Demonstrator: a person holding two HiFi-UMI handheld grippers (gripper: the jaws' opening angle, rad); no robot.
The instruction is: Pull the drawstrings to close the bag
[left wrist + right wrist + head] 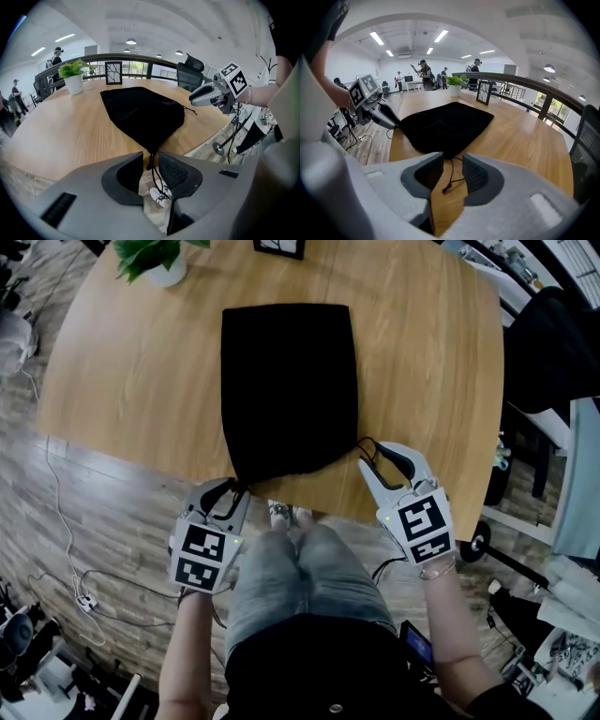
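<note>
A black drawstring bag (289, 385) lies flat on the round wooden table (122, 381), its gathered mouth at the near edge. My left gripper (230, 487) sits just off that edge at the mouth's left corner. In the left gripper view its jaws (151, 159) stand open and the left drawstring (152, 165) hangs loose between them, touching neither pad. My right gripper (373, 457) is over the table at the mouth's right corner. Its jaws (452, 168) are open too, and the right drawstring's knotted end (445, 188) lies slack on the wood between them.
A potted plant (155, 259) and a small picture frame (279, 247) stand at the table's far edge. An office chair (192, 70) is beyond the table. Cables (80, 596) trail over the wood floor at the left. The person's legs are under the near edge.
</note>
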